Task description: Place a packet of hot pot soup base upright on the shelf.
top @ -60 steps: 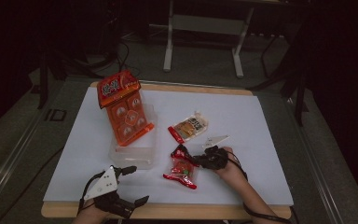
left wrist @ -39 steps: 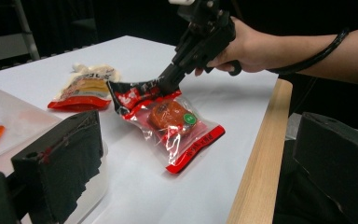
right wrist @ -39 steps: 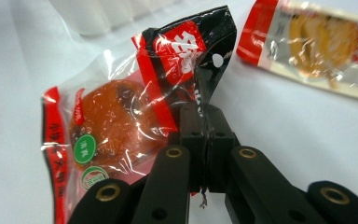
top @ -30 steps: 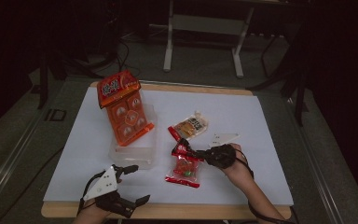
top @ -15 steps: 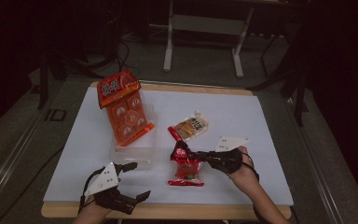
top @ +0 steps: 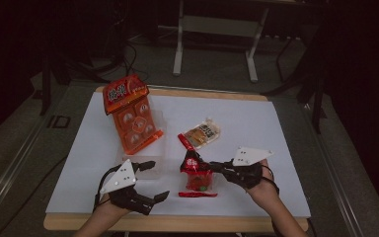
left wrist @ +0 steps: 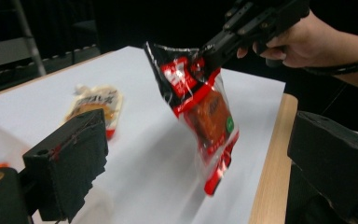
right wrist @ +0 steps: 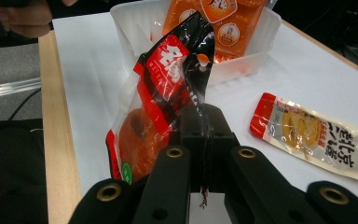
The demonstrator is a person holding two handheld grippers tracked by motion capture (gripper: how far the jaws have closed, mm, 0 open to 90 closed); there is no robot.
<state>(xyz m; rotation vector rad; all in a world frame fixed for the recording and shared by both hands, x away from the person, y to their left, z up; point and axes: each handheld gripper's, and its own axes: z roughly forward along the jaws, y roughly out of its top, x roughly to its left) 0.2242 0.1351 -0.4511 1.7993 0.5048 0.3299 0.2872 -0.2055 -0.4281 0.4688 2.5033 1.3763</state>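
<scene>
- Dark room surrounds us, with a metal stand on the floor beyond a wooden-edged table [top: 177, 224] covered by a white sheet [top: 256, 123].
- Nearest us in the high view, our left gripper [top: 150, 180] rests low at the table's near edge, left of centre; its fingers stand wide apart with nothing between them, and a grey three-cornered plate sits on top of it.
- Our right gripper [top: 197, 165] is at the near right, pointing left across the sheet, its fingers closed tight on the black top edge of a red and black snack pouch [top: 196, 177].
- From the right gripper view we see the two black fingers pressed together on the pouch's crinkled upper corner, the clear lower part showing an orange-brown piece inside.
- From the left gripper view the pouch hangs tilted from that grip, its lower end close to the sheet; we cannot tell whether it touches.
- Just beyond the pouch lies a pale sauce-like sachet [top: 201, 134] with a red end, flat on the sheet and apart from the pouch.
- Farther left sits a clear plastic tray [top: 153, 165] just beyond our left gripper's fingers.
- An orange multi-cell packet [top: 131, 116] leans in that tray, its top tilted toward the far left corner of the table.
</scene>
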